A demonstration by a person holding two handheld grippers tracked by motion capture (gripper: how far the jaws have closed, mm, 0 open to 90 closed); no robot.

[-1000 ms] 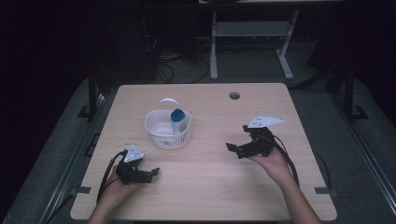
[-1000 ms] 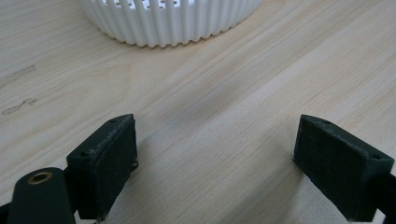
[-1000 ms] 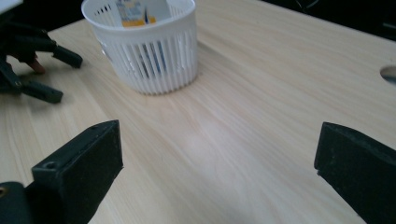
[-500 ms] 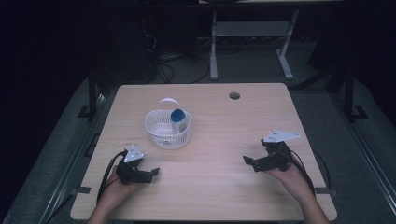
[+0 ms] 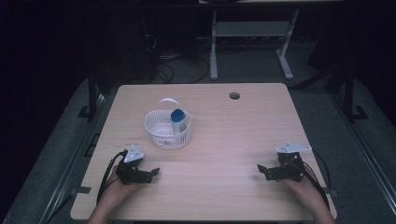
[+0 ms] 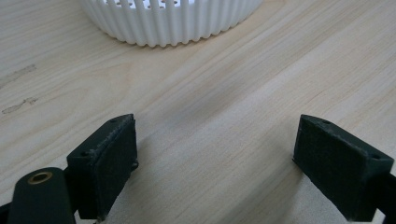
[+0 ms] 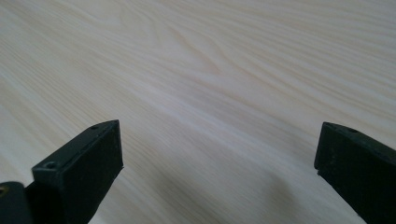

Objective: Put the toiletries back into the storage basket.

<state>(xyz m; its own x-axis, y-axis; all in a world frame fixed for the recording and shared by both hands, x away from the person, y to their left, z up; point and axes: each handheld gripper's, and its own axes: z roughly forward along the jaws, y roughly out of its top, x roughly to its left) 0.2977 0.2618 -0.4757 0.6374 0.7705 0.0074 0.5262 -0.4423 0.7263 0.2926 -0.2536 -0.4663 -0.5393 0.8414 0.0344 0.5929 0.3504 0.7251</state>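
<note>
Wood table [image 5: 224,140]; left claw [image 6: 215,154], right claw [image 7: 219,163] spread wide, empty

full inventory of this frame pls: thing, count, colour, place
White slotted plastic basket with a loop handle: 1, white, left-centre of the table.
Blue-capped pale bottle: 1, blue cap, standing in the basket at its right side.
Light wooden table: 1, pale wood, round cable hole near the far edge.
Grey desk frame: 1, grey, on the floor beyond the table.
Left gripper: 1, black, near-left of the table, jaws open, holding nothing.
Right gripper: 1, black, near-right, jaws open, holding nothing.
</note>
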